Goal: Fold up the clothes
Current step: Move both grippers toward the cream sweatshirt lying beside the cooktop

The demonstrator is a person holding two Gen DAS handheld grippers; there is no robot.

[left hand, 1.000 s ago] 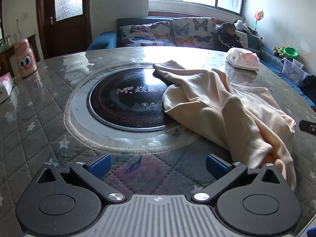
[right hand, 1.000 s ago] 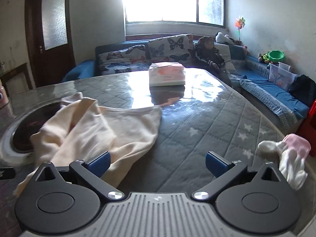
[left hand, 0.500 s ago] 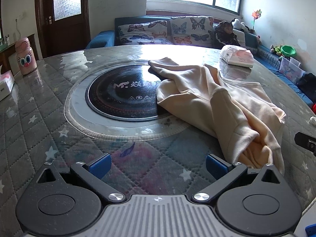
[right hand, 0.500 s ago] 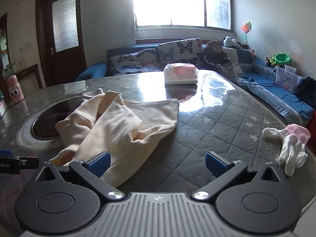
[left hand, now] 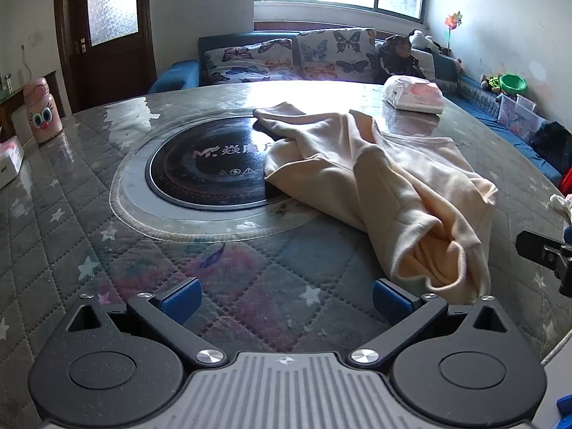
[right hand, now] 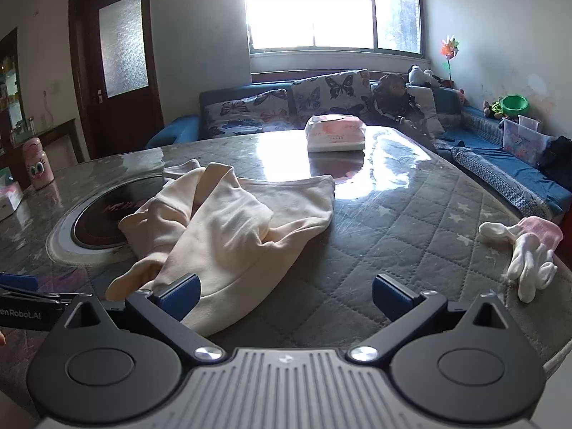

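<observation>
Since a second ago both of my grippers have pulled back from the cream garment (left hand: 379, 186): it sits further out in both views and more of the table shows in front of the fingers; the cloth itself looks unmoved. Left wrist view: my left gripper (left hand: 284, 295) hangs over the quilted table cover (left hand: 64, 236) with its blue-padded fingers (left hand: 180, 295) spread wide and nothing between them. The garment lies crumpled ahead and to the right, one cuffed end draped over the black induction hob (left hand: 203, 168) set in the table's middle, the bunched near end just beyond the right finger. A wrapped tissue pack (left hand: 414, 94) lies at the far side of the table, a pink cartoon bottle (left hand: 43, 111) at the far left. The tip of my other gripper pokes in at the right edge. Right wrist view: my right gripper (right hand: 284, 295) is likewise fully open and empty. The garment (right hand: 228, 232) lies ahead-left, its near hem reaching down to and behind the left finger; I cannot tell whether they touch. White and pink gloves (right hand: 529, 250) lie well apart at the right table edge, the tissue pack (right hand: 336, 134) beyond the garment.
</observation>
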